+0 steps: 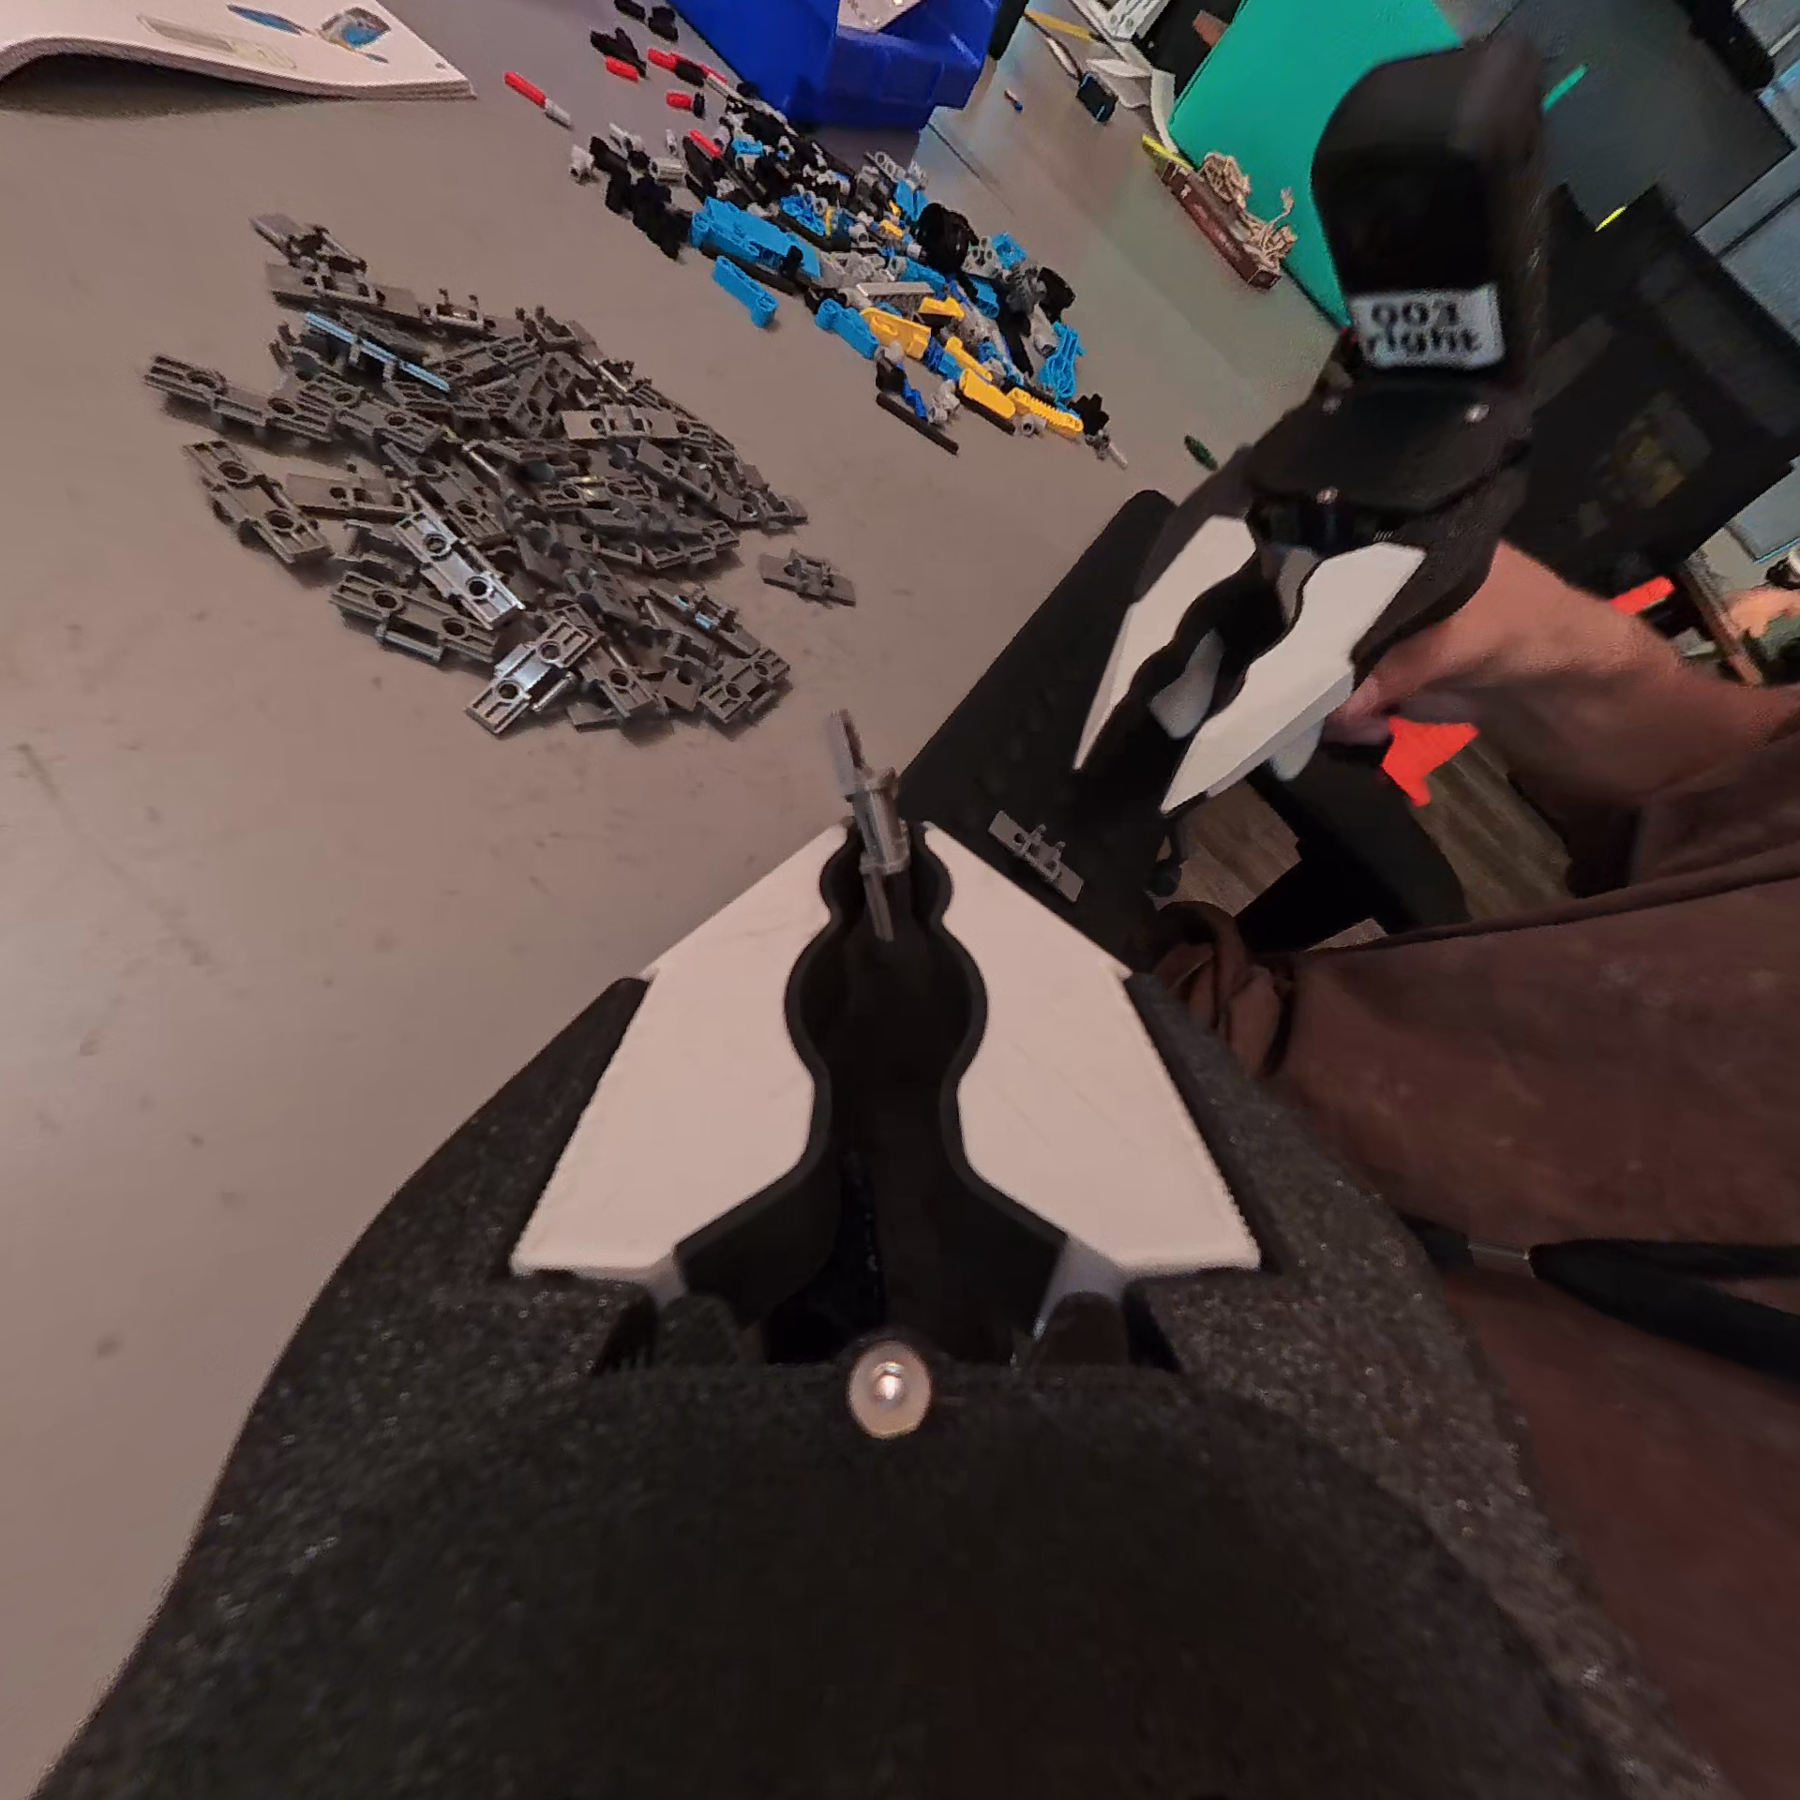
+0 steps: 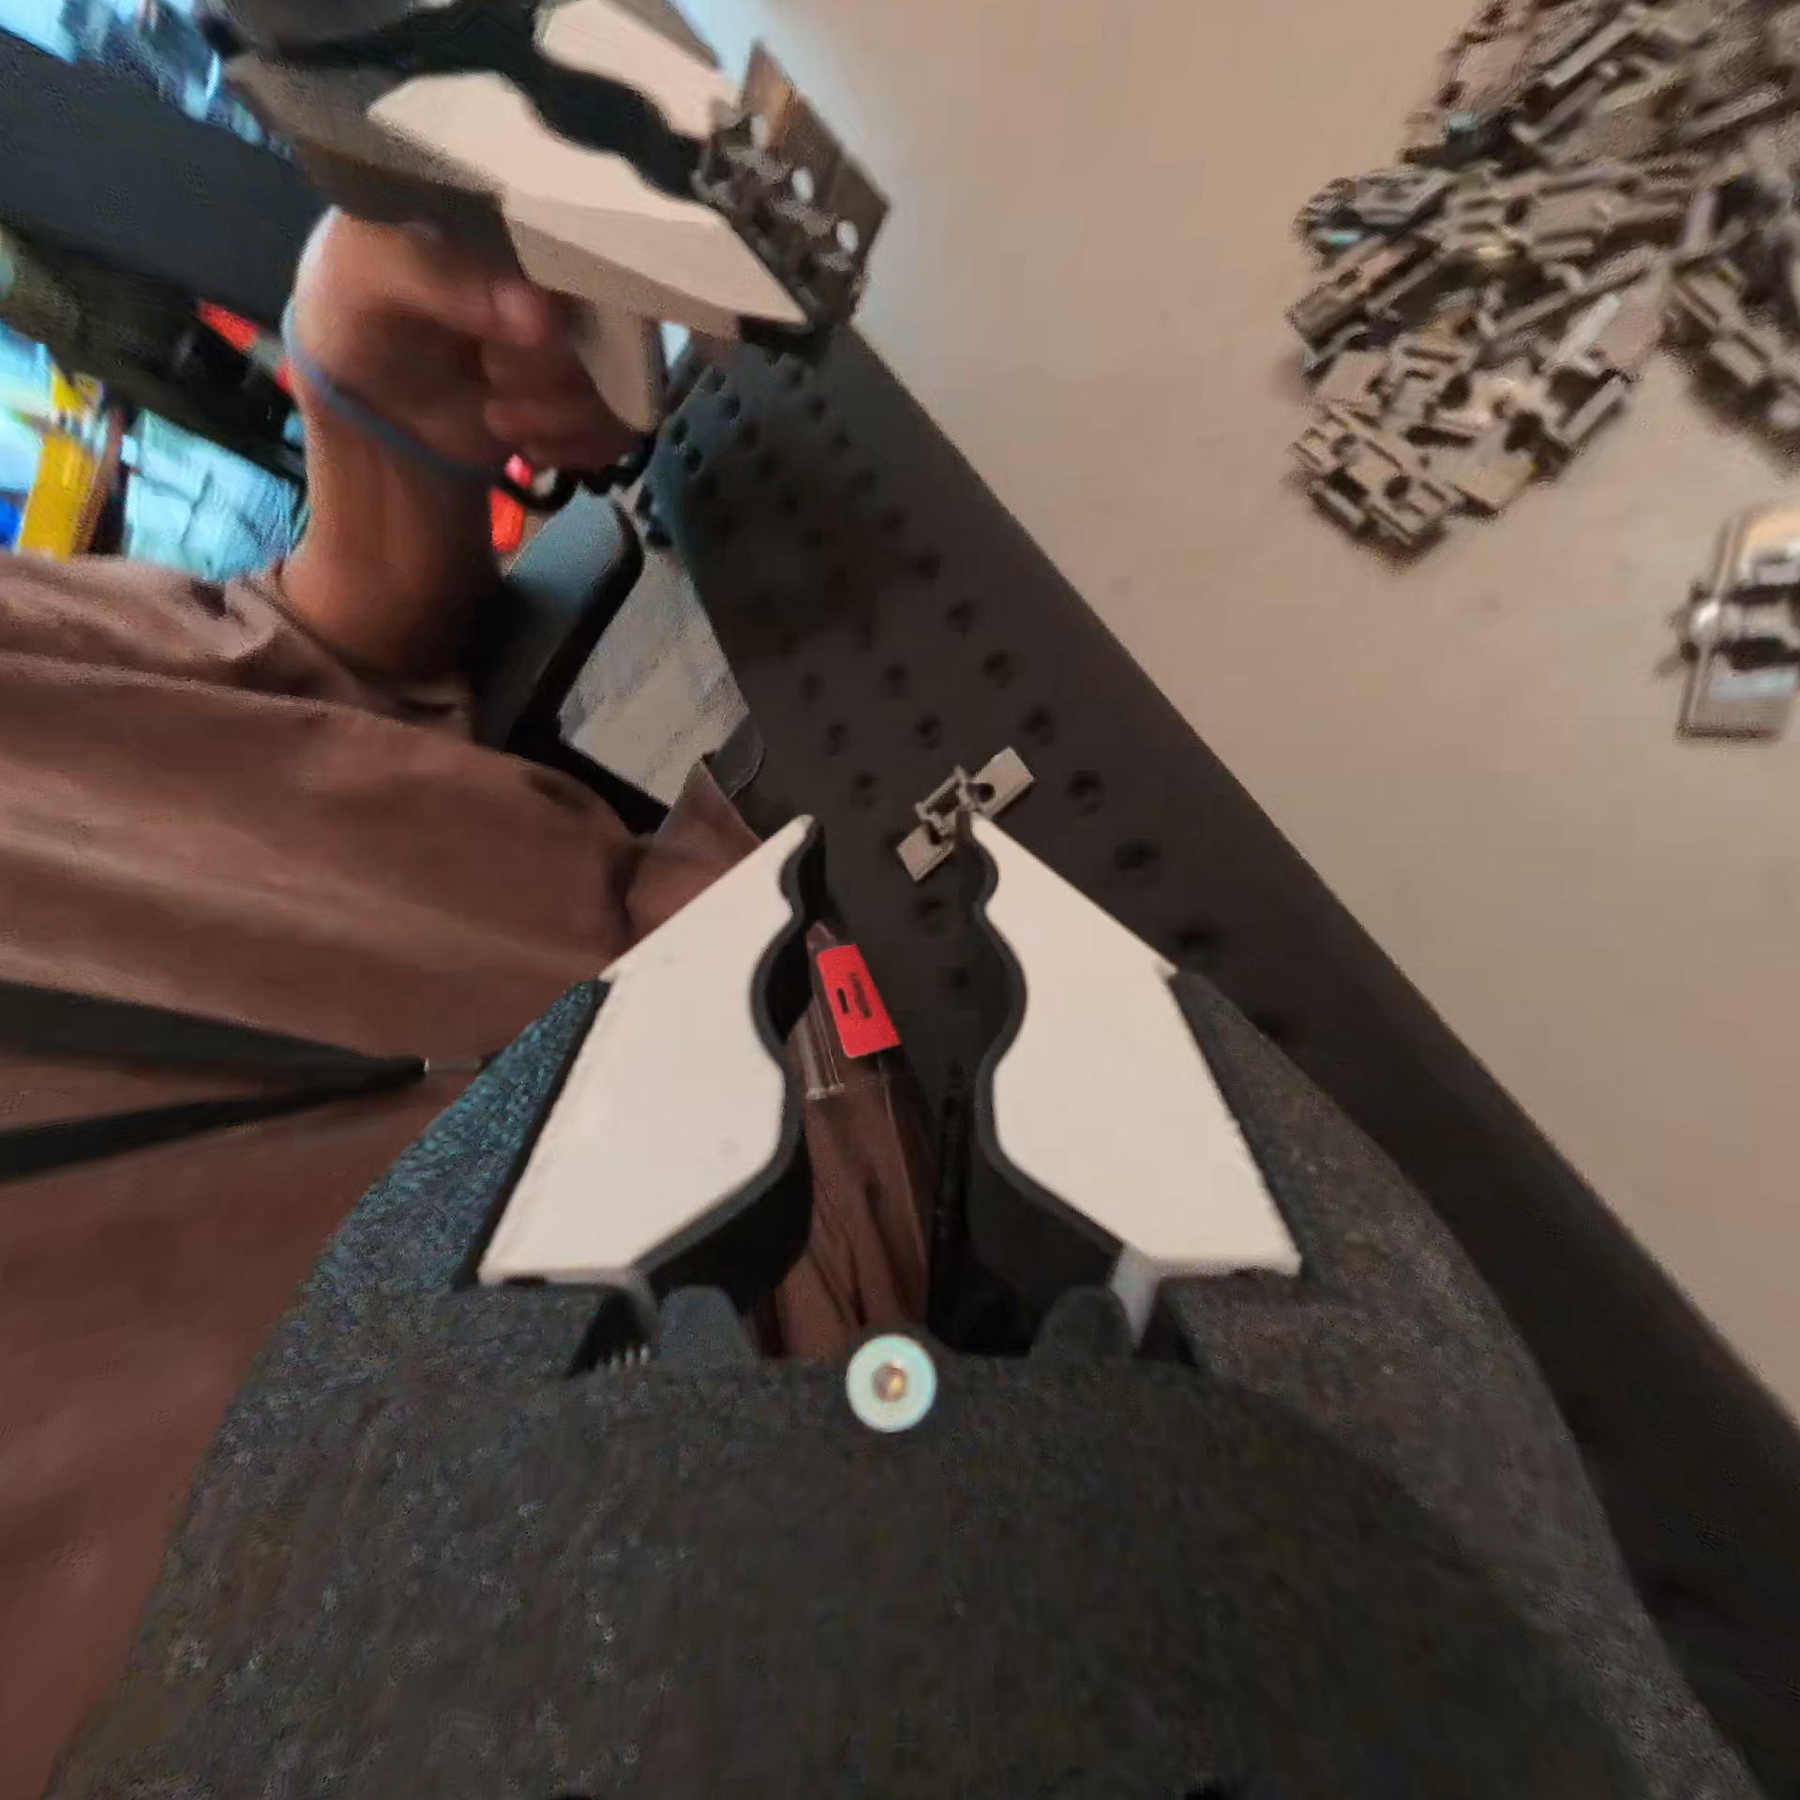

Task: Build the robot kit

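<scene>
The left claw (image 1: 881,857) pinches a small grey link (image 1: 870,818) only at its tips, so it could twist out. The right claw (image 2: 891,843) hangs apart, empty, over the black pegboard (image 2: 877,604), just beside a loose grey link (image 2: 964,808) it might knock

Matt grey tabletop (image 1: 292,974), plastic grey pieces (image 1: 468,468), brown cloth (image 1: 1510,1071)

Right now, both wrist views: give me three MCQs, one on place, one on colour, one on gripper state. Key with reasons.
1. Where does the lone grey track link lie?
A. on the black perforated board
B. on the booklet
C. in the blue bin

2. What colour is the big pile of links?
A. yellow
B. dark grey
C. red

3. What state is the left gripper in?
A. open, empty
B. shut on a grey link piece
C. out of view

Key: 1 A, it sits among the board's holes; 2 B, the whole heap is dark grey; 3 B, the fingertips pinch the piece in the left wrist view.
</scene>
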